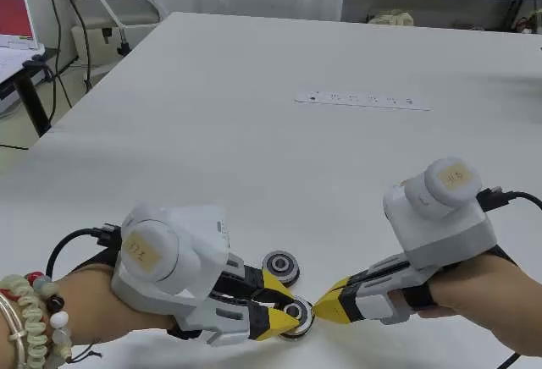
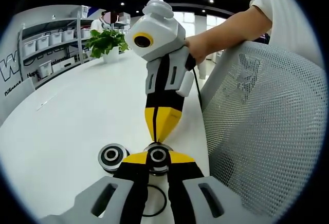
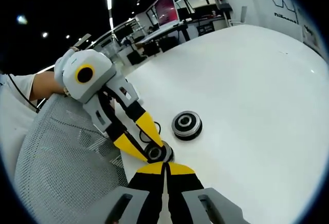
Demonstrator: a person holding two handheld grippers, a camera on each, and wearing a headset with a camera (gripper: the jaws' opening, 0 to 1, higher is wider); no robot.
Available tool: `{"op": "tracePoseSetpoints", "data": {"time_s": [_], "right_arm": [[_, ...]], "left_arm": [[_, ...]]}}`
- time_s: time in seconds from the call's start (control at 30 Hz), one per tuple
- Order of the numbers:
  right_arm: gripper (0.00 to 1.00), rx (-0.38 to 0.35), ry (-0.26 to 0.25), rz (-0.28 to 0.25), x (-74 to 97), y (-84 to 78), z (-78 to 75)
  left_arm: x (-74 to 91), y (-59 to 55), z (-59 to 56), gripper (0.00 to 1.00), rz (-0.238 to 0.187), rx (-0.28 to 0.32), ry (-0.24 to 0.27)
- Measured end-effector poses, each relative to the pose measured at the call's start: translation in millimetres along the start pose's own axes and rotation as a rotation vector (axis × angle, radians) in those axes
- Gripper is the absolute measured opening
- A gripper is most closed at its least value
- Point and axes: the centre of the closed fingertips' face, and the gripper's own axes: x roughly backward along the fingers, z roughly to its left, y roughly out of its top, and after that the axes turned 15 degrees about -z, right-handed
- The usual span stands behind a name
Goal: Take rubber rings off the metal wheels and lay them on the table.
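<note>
The left gripper (image 1: 286, 304) is found clamped on a metal wheel (image 2: 158, 156) at the near edge of the table (image 1: 254, 132). The right gripper (image 1: 325, 308) is seen with its jaws pressed together and its tips touching that wheel; whether anything is pinched cannot be told. A second wheel (image 1: 280, 266) is stood just beside, and a loose rubber ring (image 2: 166, 202) is laid under the left jaws.

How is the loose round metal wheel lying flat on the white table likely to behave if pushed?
Lying flat, the loose round metal wheel would probably slide, not roll. Its thick metal body suggests it is heavy for its size and stiff.
</note>
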Motion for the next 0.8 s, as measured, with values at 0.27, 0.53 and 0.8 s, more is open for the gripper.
{"op": "tracePoseSetpoints", "data": {"time_s": [0.27, 0.53, 0.8], "right_arm": [[0.0, 0.032, -0.004, 0.006, -1.7, 2.2, 4.5], [0.0, 0.048, 0.011, 0.013, -2.8, 1.9, 8.3], [0.0, 0.052, 0.021, 0.007, -3.7, 3.8, 10.3]], "left_arm": [[0.0, -0.1, -0.1, 0.07, -0.004, -0.002, -0.004], [-0.3, -0.1, -0.5, 0.08, -0.006, 0.001, -0.006], [-0.2, 0.0, -0.4, 0.08, -0.007, 0.002, -0.005]]}}
